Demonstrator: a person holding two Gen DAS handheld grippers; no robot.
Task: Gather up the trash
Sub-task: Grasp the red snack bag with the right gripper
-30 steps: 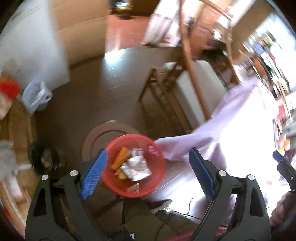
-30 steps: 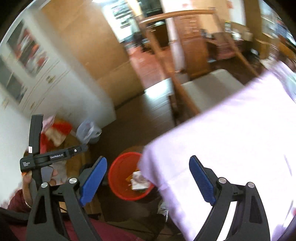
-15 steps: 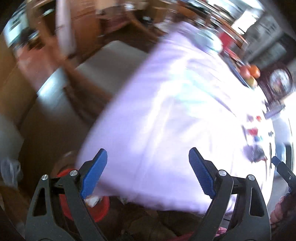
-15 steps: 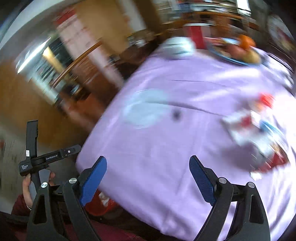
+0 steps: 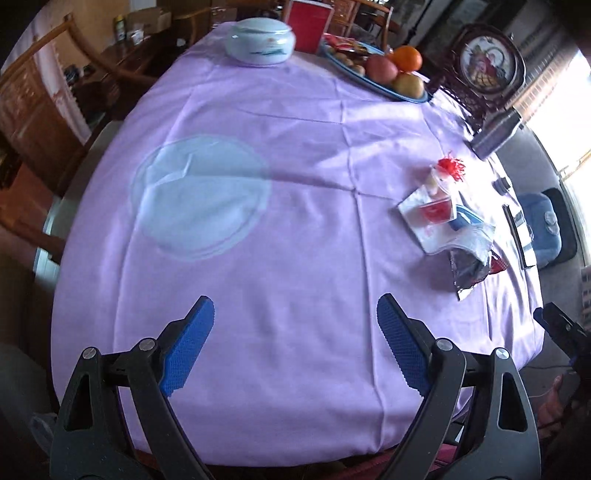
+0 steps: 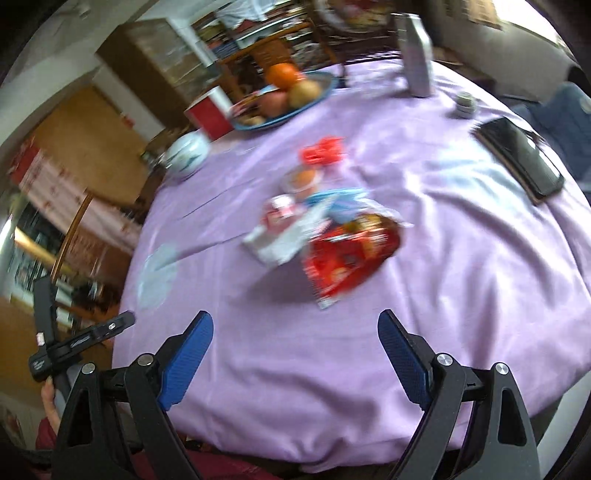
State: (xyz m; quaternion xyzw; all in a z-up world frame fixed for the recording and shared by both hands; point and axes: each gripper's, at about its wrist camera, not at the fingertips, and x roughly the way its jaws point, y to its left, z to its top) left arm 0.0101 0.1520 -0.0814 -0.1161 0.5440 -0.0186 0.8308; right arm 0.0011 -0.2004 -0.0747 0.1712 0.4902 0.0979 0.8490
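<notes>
Trash sits in one loose heap on the lilac tablecloth (image 5: pixel 295 258) of the table: a red snack wrapper (image 6: pixel 351 262), a white packet (image 5: pixel 424 221) beneath it, a clear plastic cup (image 5: pixel 437 184) with something orange inside, and a frilly red scrap (image 5: pixel 451 166) at the heap's far end. In the left wrist view the wrapper shows only its dark, silvery inside (image 5: pixel 469 269).

The heap serves as the landmark. Beyond it, toward the far edge of the table, a blue fruit plate (image 5: pixel 402 94) carries an orange, an apple and a pear; a red cup (image 5: pixel 308 22) and a pale lidded bowl (image 5: pixel 260 40) stand farther along that edge. A metal flask (image 6: pixel 415 55) stands past the heap beside the plate, and a dark phone (image 6: pixel 521 158) lies on the window side of the heap. A round watery patch (image 5: pixel 199 195) marks the cloth well away from the heap on the opposite side.

The left gripper (image 5: pixel 295 343) hangs over bare cloth, its blue fingers (image 5: pixel 188 354) spread wide with nothing between them, the heap well off to its right. The right gripper (image 6: pixel 295 354) is likewise spread wide and empty, above the cloth just short of the red wrapper. The right view is motion-blurred.
</notes>
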